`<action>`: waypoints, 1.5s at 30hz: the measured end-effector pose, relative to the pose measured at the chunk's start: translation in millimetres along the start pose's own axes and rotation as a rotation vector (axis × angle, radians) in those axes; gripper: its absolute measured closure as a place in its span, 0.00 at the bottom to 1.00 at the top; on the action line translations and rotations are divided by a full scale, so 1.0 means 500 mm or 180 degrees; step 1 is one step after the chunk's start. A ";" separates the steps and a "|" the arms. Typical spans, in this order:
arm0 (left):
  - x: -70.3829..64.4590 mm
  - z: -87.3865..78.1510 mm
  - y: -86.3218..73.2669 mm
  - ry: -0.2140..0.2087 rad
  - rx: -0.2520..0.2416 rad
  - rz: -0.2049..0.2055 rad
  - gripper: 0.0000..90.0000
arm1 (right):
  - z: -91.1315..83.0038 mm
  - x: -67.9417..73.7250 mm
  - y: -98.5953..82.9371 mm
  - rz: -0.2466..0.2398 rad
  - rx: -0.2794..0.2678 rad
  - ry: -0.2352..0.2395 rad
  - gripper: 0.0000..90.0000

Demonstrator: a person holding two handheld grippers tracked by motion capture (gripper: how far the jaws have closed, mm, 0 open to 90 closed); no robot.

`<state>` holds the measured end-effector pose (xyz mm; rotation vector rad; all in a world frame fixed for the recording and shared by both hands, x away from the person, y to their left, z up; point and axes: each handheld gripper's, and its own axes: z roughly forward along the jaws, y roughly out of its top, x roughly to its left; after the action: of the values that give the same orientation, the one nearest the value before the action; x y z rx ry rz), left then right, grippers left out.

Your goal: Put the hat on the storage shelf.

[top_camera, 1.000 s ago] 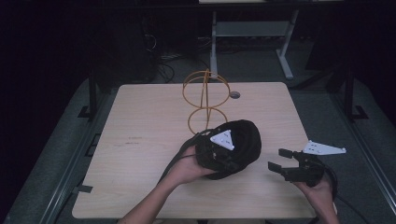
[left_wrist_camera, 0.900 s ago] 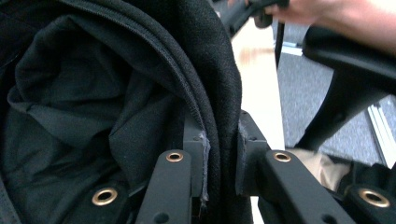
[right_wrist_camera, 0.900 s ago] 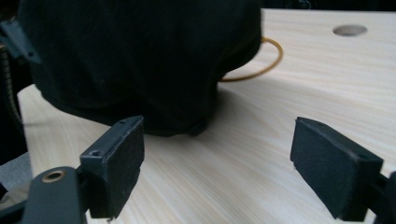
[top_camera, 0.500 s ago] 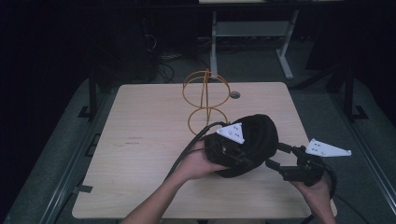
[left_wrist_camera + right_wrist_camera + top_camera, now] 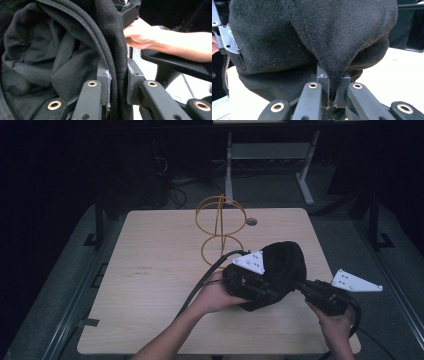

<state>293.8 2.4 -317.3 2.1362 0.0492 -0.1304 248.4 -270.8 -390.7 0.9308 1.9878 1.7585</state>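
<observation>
My left gripper [image 5: 260, 287] is pressed together on a doubled edge of the black knit garment [image 5: 282, 265]; in the left gripper view the seamed fabric edge [image 5: 117, 82] runs upright between the two jaw pads, which clamp it from both sides. My right gripper [image 5: 305, 289] is likewise pinching the garment: in the right gripper view a pointed fold of cloth [image 5: 334, 75] drops into the narrow gap between the pads and is held there.

In the high view, the light wooden table [image 5: 150, 270] occupies the centre of the frame. The garment is bunched into a dark mass at the lower right of the tabletop, between my two hands, with the left gripper at its left side and the right gripper at its right side. Whether it rests on the table or is held clear of it, I cannot tell.

A yellow wire stand [image 5: 220, 230], made of rings on an upright stem, stands at the upper centre of the table, just behind the garment.

Each gripper carries a pale triangular plate [image 5: 356, 282] on top.
</observation>
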 end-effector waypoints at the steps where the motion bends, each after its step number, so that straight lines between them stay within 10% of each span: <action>1: 0.000 -0.003 -0.002 0.0015 -0.0025 -0.0012 0.83 | -0.001 0.001 0.003 -0.0001 -0.0016 0.0003 0.95; 23: 0.000 -0.068 -0.051 0.0599 -0.0078 -0.0074 0.49 | -0.053 0.014 0.100 -0.0149 -0.0074 -0.0231 0.96; 45: 0.015 -0.182 -0.240 0.1299 0.0289 -0.0370 0.36 | -0.008 -0.008 0.218 -0.0192 0.0111 -0.0258 0.96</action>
<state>297.6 143.6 -369.9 2.2195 0.4129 0.2416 276.4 -273.5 -285.2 0.9282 1.9803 1.6328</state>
